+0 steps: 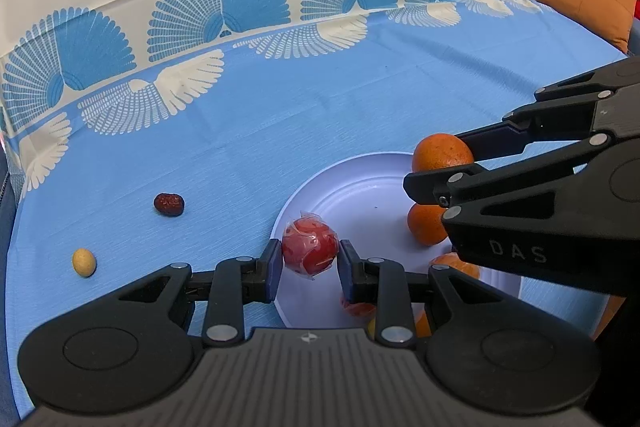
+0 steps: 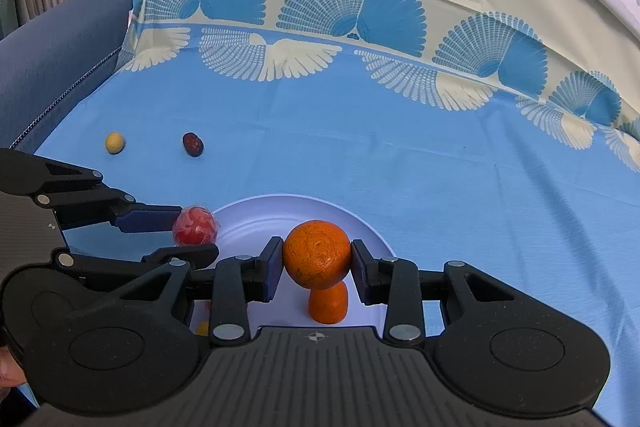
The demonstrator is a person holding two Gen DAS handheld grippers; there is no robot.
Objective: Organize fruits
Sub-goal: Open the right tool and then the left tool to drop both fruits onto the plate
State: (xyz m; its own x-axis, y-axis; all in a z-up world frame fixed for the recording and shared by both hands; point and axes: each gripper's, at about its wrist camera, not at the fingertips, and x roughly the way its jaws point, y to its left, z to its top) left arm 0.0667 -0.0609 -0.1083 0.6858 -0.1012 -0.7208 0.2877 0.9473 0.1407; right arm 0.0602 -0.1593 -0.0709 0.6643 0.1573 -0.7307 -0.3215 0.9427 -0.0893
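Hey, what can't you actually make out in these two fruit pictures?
- Left wrist view: the fruits at the white plate near edge are hidden behind the left claw; their number is unclear.
- Right wrist view: a small yellow piece is mostly covered by the right claw.
- Whether the red wrapped fruit touches the plate is unclear.

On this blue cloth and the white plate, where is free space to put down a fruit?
The plate's far middle is bare, between the wrapped red fruit and the held orange. The cloth beyond the plate is bare too, right of the date. The plate's near side is crowded with oranges.
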